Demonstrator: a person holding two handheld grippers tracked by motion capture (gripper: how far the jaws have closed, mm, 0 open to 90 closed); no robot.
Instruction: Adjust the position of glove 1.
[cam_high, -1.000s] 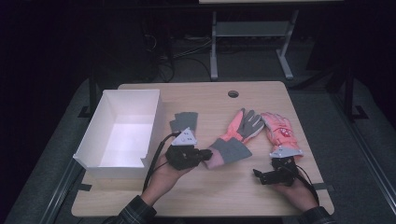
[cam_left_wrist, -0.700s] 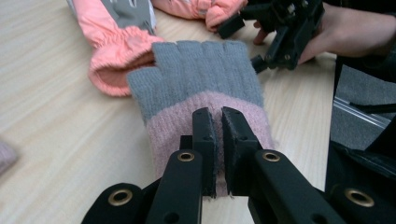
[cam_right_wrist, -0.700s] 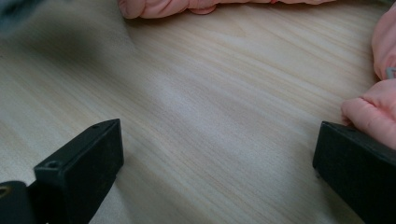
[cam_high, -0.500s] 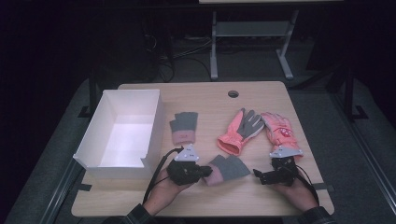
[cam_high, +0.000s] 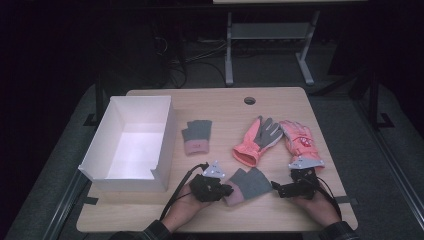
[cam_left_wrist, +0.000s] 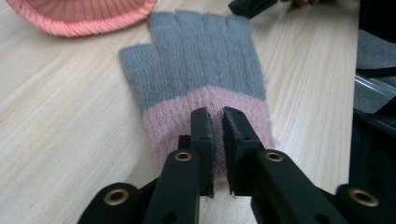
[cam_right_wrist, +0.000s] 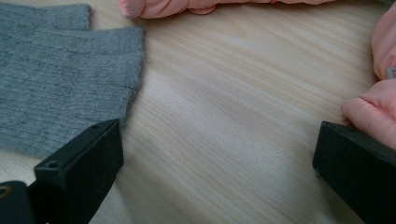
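Pinching the pink cuff of the grey knitted fingerless glove, the left gripper has dragged it from mid-table to the front edge, jaws just easing apart around the wool. Nearby, the right gripper rests wide open, so release seems imminent.

Pale wood table, rounded corners, lit from above; round cable hole toward 12 o'clock. Grey floor at 3 and 9. Metal-legged bench frame at 12, cables at 11. Room beyond dark.
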